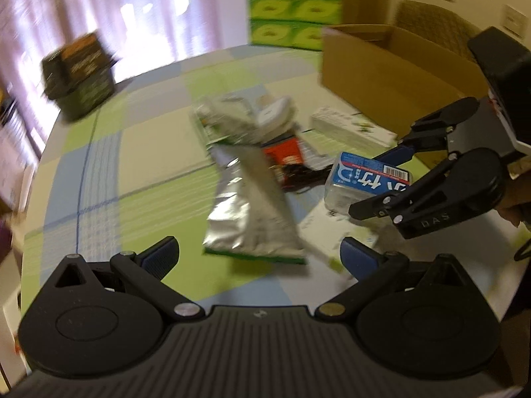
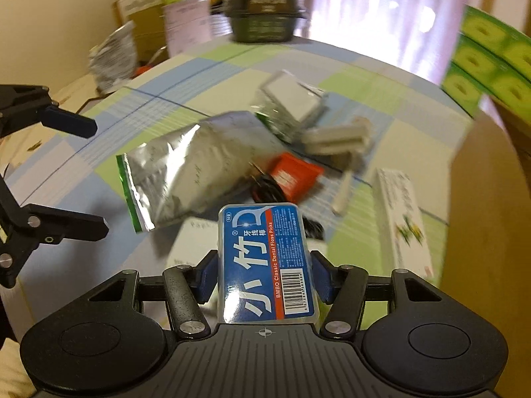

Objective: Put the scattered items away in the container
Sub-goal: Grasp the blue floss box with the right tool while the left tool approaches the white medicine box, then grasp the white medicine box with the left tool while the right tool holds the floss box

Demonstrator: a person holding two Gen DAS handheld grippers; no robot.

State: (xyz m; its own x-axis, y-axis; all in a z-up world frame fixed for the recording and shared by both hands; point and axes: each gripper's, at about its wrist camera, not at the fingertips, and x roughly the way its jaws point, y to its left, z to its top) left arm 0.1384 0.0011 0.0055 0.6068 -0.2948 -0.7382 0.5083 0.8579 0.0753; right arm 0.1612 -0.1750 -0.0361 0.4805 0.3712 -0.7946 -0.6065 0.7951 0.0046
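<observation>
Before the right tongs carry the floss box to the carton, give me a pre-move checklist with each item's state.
1. Right tongs shut on floss pick box: ok.
2. Box held squarely, label facing the camera: ok.
3. Cardboard carton open on top: ok.
4. Room inside carton: cannot tell.
5. Left tongs open, holding nothing: ok.
6. Silver foil bag lying apart from the held box: ok.

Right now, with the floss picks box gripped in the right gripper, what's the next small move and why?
Probably carry the floss picks box toward the open cardboard box. The right gripper is already shut on it and it looks lifted off the table; the left gripper is open and empty.
</observation>
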